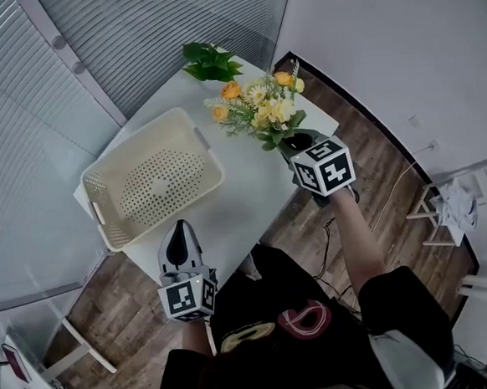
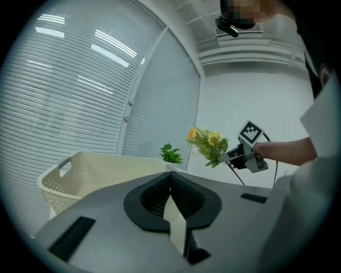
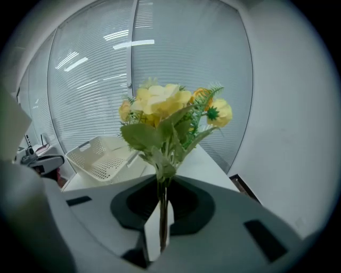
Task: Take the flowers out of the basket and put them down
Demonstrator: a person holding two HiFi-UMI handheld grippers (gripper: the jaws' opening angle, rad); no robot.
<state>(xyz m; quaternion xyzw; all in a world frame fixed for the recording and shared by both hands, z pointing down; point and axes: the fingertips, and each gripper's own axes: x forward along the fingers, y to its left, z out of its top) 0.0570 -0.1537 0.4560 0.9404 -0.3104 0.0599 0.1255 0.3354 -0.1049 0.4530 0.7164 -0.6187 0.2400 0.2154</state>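
Observation:
A bunch of yellow and orange flowers (image 1: 262, 104) with green leaves hangs over the far right part of the white table (image 1: 252, 197). My right gripper (image 1: 297, 146) is shut on its stems; in the right gripper view the stems (image 3: 161, 197) run down between the jaws and the blooms (image 3: 165, 109) stand above them. The cream perforated basket (image 1: 209, 154) sits on the table's left part with nothing in it. My left gripper (image 1: 179, 232) is over the table's near edge, pointing at the basket (image 2: 90, 170), jaws together and holding nothing.
A small green plant (image 1: 210, 62) stands at the table's far corner. Glass walls with blinds run along the left and back. To the right are wooden floor, a cable and a white rack (image 1: 450, 207). The person's body is at the near edge.

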